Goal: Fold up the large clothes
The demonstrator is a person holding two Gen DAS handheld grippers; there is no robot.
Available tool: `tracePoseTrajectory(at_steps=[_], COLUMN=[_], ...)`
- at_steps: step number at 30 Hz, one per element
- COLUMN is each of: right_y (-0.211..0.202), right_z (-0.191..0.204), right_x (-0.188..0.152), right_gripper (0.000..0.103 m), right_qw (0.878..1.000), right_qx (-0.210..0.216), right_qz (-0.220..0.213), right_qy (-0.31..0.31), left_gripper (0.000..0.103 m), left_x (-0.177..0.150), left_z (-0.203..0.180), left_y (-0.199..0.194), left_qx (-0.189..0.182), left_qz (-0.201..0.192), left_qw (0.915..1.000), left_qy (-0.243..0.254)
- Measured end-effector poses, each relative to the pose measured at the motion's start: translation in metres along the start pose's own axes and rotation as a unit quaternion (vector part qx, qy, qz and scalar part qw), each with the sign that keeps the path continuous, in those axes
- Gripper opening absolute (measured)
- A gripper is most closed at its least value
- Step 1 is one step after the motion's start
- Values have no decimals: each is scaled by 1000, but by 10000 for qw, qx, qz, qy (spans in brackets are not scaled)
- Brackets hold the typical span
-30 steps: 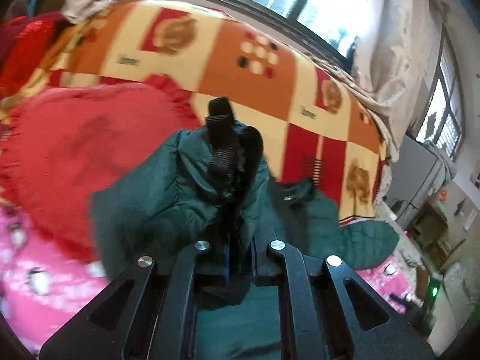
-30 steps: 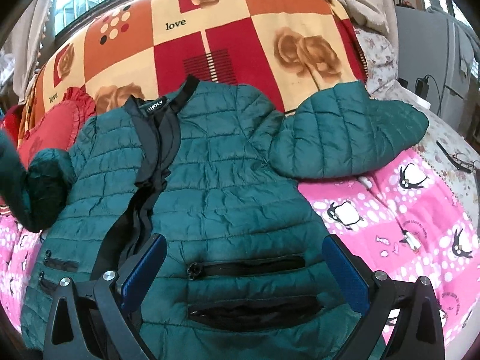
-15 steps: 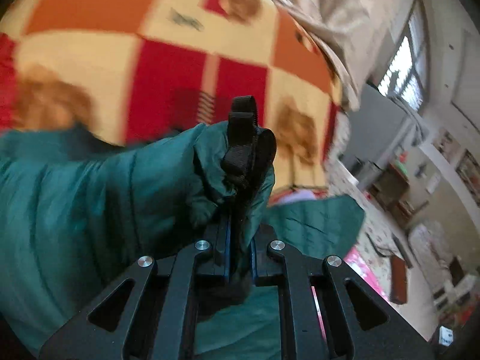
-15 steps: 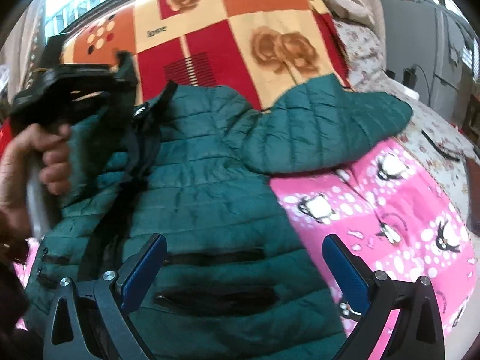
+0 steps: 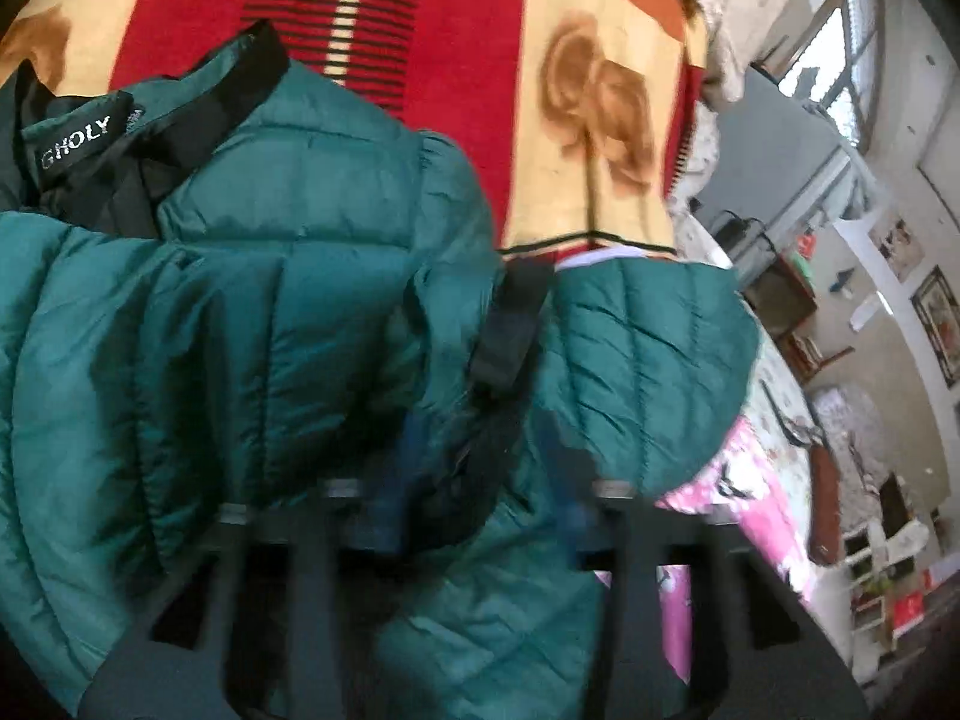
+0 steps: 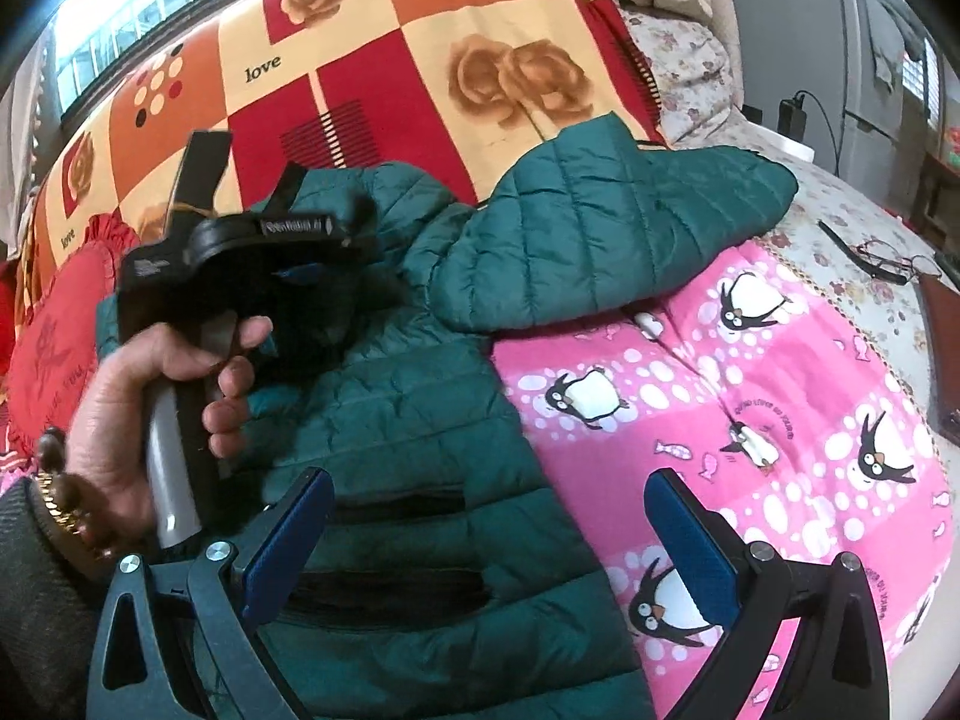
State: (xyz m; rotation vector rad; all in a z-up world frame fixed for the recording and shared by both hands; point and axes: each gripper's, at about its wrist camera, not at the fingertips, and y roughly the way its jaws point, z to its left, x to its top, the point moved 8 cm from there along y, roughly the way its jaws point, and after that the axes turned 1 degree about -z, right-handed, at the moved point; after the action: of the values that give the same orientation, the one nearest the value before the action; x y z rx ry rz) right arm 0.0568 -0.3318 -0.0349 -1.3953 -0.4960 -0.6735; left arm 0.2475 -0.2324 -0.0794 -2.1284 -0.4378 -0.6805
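Now the left gripper (image 5: 480, 480) jaws look parted around the green quilted jacket's (image 6: 420, 408) folded sleeve (image 5: 270, 348); right gripper (image 6: 486, 546) jaws gape wide, empty, above its hem

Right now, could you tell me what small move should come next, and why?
Probably send the right gripper toward the cuff of the outstretched sleeve. That sleeve lies spread onto the pink penguin sheet, the right jaws stand open and empty, and the other sleeve lies across the jacket.
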Motion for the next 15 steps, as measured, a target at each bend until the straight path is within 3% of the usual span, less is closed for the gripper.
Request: tracePoseTrajectory(at_steps=[2, 6, 10, 14, 15], right_y=[0, 0, -3, -5, -3], right_z=[4, 7, 9, 29, 36], right_x=[0, -1, 2, 19, 26], right_gripper=[103, 103, 103, 103, 103], right_qw=[10000, 9998, 9997, 9995, 9993], right_qx=[-54, -205, -215, 64, 120], right_qz=[-8, -19, -77, -263, -287], right_qy=[-47, -80, -10, -136, -204], left_gripper=[64, 64, 65, 64, 64], left_x=[-1, -4, -2, 2, 2], left_z=[-7, 10, 57, 131, 147], left_y=[-15, -61, -120, -181, -192], left_qx=[-172, -32, 860, 1921, 2038], left_qz=[-127, -316, -744, -1223, -1343], left_qw=[9998, 9995, 9935, 9715, 9668], left_qy=[45, -82, -100, -656, -753])
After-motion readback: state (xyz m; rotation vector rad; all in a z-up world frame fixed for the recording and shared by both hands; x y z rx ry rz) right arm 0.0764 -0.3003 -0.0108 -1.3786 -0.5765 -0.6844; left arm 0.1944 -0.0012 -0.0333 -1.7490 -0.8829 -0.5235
